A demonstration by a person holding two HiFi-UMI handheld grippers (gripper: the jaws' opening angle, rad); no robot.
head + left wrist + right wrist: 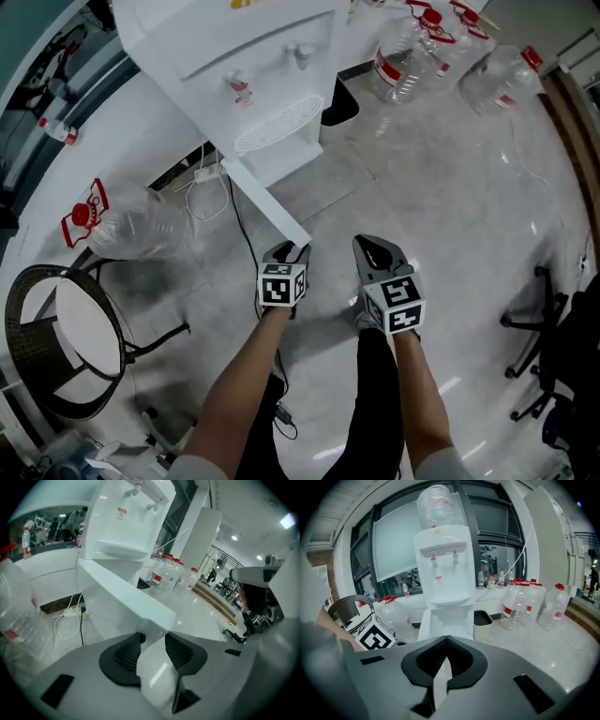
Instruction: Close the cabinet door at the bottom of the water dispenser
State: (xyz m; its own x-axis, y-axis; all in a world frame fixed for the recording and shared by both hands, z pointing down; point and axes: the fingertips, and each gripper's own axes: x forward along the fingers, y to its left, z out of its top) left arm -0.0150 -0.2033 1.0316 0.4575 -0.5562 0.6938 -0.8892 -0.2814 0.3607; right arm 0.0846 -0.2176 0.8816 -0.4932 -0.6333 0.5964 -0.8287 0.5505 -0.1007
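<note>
The white water dispenser (253,56) stands at the top of the head view, a bottle on top in the right gripper view (436,501). Its bottom cabinet door (267,202) is swung wide open towards me. My left gripper (289,249) is at the door's free end. In the left gripper view the door's (122,597) corner lies between the spread jaws of that gripper (153,638); I see no pad pressing on it. My right gripper (370,246) hangs over the floor right of the door, shut and empty. Its view (446,640) looks into the open cabinet (450,623).
Several empty water bottles (422,47) stand at the back right, and another (131,225) lies at the left. A black bin (339,101) sits beside the dispenser. Cables and a power strip (206,183) lie behind the door. A wicker stool (66,337) is at left, chair legs (539,323) at right.
</note>
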